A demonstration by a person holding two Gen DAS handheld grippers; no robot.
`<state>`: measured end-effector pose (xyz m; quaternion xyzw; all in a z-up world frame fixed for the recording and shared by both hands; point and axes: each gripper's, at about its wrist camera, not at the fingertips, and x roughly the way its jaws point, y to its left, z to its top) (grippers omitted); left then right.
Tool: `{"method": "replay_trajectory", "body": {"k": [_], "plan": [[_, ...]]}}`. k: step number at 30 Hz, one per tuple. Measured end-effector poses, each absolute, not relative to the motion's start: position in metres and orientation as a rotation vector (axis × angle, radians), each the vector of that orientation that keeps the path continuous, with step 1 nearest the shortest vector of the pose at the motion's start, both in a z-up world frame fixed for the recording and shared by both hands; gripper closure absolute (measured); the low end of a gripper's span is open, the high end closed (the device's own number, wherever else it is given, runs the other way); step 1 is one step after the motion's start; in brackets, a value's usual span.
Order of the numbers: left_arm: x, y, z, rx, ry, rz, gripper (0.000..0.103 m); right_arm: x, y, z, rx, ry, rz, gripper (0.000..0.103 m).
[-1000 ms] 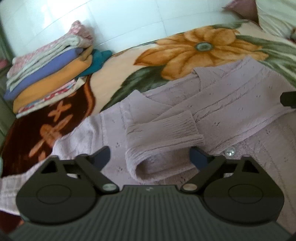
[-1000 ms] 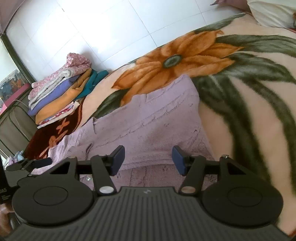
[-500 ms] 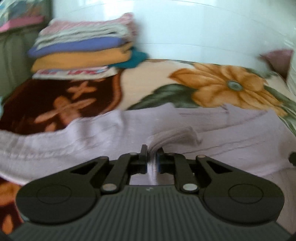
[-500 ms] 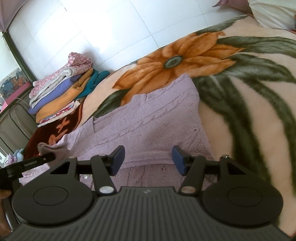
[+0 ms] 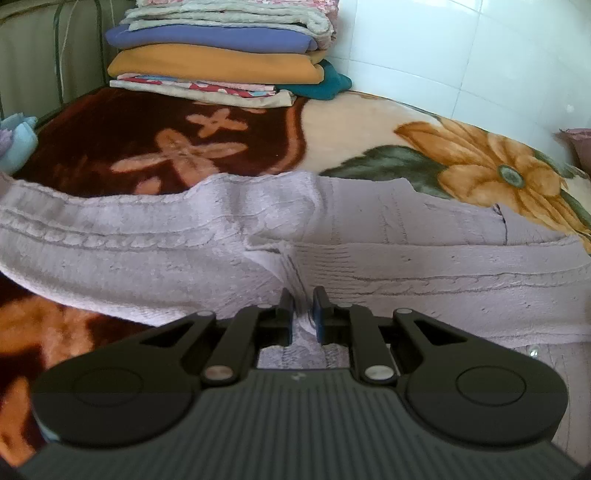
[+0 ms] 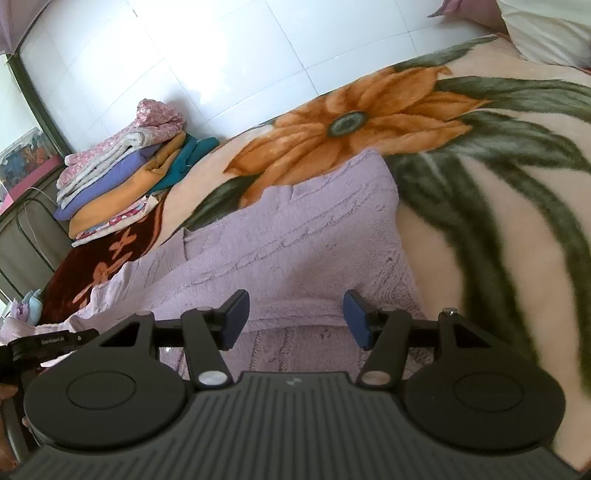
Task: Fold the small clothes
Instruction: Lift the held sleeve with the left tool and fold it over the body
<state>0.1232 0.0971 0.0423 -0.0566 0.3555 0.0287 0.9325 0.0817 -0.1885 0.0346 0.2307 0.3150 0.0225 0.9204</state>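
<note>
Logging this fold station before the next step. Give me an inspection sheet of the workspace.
Surface: floral blanket on a bed.
Job's things: lilac knit cardigan spread flat, partly folded.
Clutter: stack of folded clothes at the far corner; pillow at the other end.
Grippers: left tongs shut on a bunched fold of the cardigan; right tongs open, above the cardigan, holding nothing.
Cables: thin white cord beside the bed.
Surroundings: white tiled wall.

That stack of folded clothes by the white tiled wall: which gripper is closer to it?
Left. The left gripper faces the stack of folded clothes across the lilac knitted sweater; the right gripper sits farther away.
</note>
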Motion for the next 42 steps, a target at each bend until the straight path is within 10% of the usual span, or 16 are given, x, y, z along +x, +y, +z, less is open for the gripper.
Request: {"method": "replay_trajectory", "body": {"k": [20, 26, 42], "plan": [[0.098, 0.141, 0.056, -0.216, 0.741, 0.111, 0.078, 0.071, -0.195, 0.045, 0.483, 0.656, 0.026, 0.04], [0.085, 0.172, 0.078, -0.185, 0.676, 0.26, 0.031, 0.048, -0.182, 0.064, 0.471, 0.646, 0.055, 0.039], [0.093, 0.285, 0.057, -0.374, 0.704, 0.558, 0.031, -0.008, -0.168, 0.067, 0.473, 0.661, 0.044, 0.035]]}}
